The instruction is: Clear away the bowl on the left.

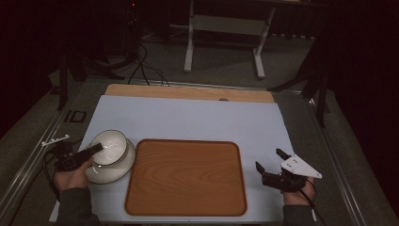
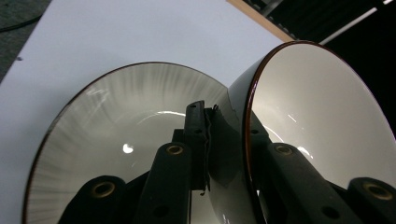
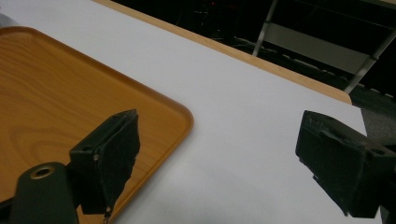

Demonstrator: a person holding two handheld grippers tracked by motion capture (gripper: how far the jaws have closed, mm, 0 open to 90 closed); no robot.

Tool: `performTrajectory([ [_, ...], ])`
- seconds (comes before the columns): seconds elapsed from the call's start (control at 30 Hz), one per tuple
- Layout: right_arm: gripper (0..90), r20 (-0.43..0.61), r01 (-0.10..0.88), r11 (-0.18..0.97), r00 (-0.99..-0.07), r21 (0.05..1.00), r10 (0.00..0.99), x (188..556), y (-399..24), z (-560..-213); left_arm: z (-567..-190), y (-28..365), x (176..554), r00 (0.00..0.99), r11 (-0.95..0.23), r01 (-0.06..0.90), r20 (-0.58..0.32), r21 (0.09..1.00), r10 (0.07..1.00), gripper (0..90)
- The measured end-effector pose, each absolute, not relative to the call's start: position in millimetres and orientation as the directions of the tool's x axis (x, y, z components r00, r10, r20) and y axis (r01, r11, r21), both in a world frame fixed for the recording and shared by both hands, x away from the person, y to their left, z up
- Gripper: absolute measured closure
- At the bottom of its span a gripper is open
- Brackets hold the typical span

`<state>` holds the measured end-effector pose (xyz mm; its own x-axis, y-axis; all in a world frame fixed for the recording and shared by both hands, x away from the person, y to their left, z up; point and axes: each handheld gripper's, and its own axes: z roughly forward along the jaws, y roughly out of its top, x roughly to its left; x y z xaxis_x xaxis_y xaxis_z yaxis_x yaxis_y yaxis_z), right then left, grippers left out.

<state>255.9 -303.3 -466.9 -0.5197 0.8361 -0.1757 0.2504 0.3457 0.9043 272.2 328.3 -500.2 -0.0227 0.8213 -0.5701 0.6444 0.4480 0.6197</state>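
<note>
A white bowl (image 1: 110, 147) with a dark rim is tilted above a white plate (image 1: 111, 172) at the left of the table. My left gripper (image 1: 96, 149) is shut on the bowl's near rim; in the left gripper view one jaw lies inside the bowl (image 2: 322, 116) and the other outside, over the plate (image 2: 116, 135). A wooden tray (image 1: 186, 176) lies bare in the middle of the white mat. My right gripper (image 1: 269, 161) stands open to the right of the tray, jaws wide apart with nothing between them, near the tray (image 3: 56, 93) corner.
The white mat (image 1: 197, 117) covers a wooden tabletop whose far edge (image 1: 188, 92) shows. Beyond the table a white metal frame (image 1: 226, 37) stands on a grey floor with cables (image 1: 146, 66). Metal rails run along both table sides.
</note>
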Motion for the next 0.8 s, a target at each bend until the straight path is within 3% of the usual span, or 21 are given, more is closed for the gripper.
performTrajectory([
  [0.8, 13.4, -0.174, 0.25, 0.344, -0.521, 0.905, 0.836, 256, -304, -467, -490, 304, 274, 0.082, 0.392, 0.636, -0.563, 0.665, 0.822, 79.1],
])
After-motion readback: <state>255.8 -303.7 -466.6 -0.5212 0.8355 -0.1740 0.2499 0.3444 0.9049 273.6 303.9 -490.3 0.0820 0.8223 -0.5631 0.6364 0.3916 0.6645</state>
